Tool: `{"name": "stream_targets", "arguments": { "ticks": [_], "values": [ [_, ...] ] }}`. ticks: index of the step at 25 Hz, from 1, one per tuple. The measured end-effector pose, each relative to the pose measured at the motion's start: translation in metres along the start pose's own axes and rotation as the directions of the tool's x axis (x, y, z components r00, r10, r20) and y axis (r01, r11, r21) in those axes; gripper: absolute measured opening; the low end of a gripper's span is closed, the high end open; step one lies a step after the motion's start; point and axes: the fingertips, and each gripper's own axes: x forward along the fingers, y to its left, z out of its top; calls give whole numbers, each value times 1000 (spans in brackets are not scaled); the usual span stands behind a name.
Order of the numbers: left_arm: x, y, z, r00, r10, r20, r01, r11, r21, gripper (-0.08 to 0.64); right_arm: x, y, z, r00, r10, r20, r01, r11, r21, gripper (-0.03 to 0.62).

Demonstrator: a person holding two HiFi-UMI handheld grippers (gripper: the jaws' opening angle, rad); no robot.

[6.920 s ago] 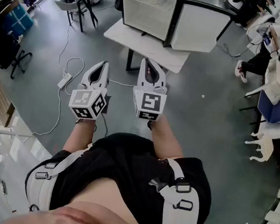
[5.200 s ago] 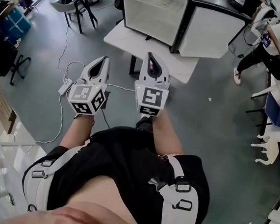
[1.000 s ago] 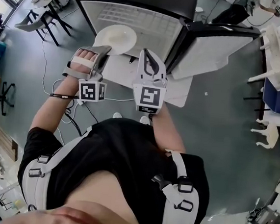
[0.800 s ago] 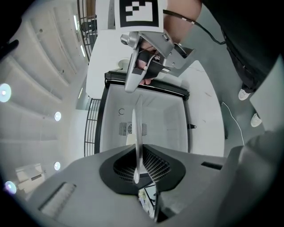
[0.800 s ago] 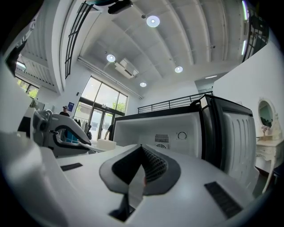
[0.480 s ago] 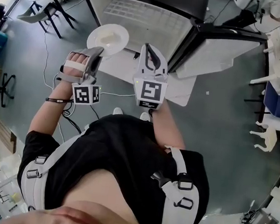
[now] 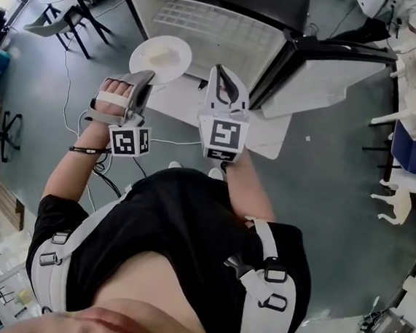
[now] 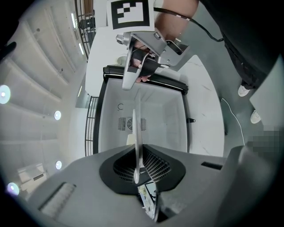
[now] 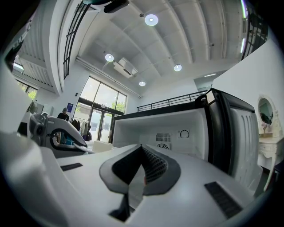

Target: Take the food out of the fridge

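The left gripper has its fingers pinching the rim of a white plate, which carries a pale block of food; the plate is held level just in front of the open fridge, above the white worktop; beside it the right gripper points at the fridge with fingers pressed together on nothing; the fridge door stands swung wide at the right.

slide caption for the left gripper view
Left gripper shut on a white plate seen edge-on, open fridge behind.
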Motion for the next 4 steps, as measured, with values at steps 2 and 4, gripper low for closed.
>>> {"name": "stream_targets", "arguments": {
  "ticks": [2, 4],
  "values": [
    [0, 0, 0, 1000, 2, -2, -2, 1000, 2, 26, 0, 0, 1, 1000, 0, 0, 0, 1000, 1, 6],
    [0, 1, 0, 1000, 2, -2, -2, 1000, 2, 26, 0, -1, 2, 1000, 0, 2, 0, 1000, 2, 6]
  ]
}}
